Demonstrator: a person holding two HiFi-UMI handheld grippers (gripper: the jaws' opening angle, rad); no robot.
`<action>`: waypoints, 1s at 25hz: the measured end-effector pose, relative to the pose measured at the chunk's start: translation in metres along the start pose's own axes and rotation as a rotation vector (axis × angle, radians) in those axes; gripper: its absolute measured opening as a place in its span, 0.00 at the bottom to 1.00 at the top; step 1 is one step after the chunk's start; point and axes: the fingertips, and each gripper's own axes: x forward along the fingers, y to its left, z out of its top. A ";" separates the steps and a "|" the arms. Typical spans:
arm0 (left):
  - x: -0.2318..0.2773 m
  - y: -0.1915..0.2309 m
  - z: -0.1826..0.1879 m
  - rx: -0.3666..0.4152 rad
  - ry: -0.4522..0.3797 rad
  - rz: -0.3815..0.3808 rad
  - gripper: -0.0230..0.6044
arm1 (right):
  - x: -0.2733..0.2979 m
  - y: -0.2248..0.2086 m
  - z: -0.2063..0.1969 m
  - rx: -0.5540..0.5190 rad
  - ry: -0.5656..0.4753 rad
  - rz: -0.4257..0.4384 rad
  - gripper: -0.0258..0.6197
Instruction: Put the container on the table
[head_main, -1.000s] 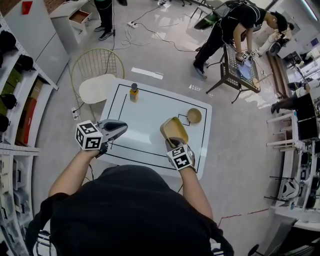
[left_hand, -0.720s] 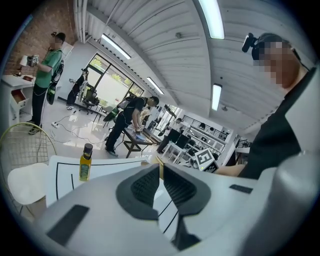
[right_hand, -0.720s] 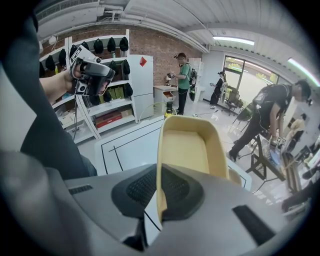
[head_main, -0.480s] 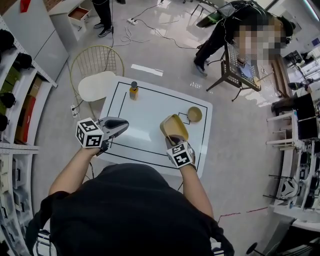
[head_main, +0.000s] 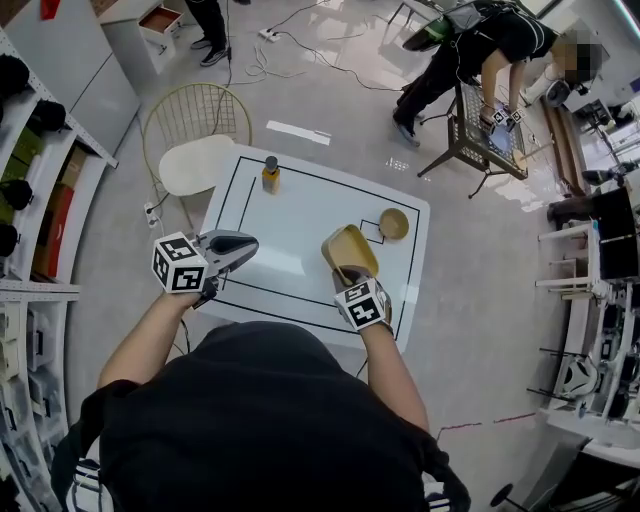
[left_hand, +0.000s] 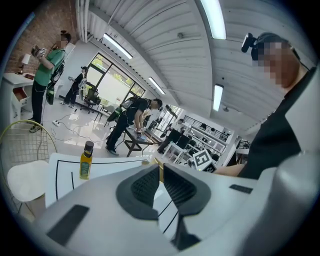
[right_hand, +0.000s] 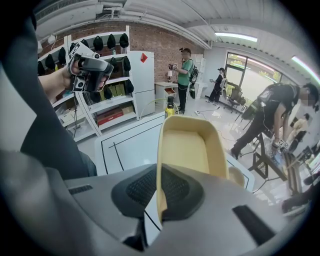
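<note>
Bright, even indoor light from ceiling strips plus daylight through big windows; shadows are soft and weak, the white tabletop is near clipping, and there are glare patches on the glossy floor. Head view is sharp, with lines bending at the edges. Both gripper views: heavy fisheye, black vignette corners, closest foreground soft, strips blown out.

no legible text, bottle label too small

left gripper: fingers together, empty | bottle upright on table
</note>
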 end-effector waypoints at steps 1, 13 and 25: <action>0.000 0.001 0.000 -0.001 0.001 0.003 0.09 | 0.002 0.000 -0.001 -0.001 0.004 0.004 0.06; -0.006 0.014 -0.005 -0.016 0.005 0.031 0.09 | 0.041 -0.006 -0.023 0.016 0.070 0.036 0.06; -0.009 0.028 -0.006 -0.038 0.019 0.041 0.09 | 0.080 -0.002 -0.025 -0.002 0.128 0.077 0.06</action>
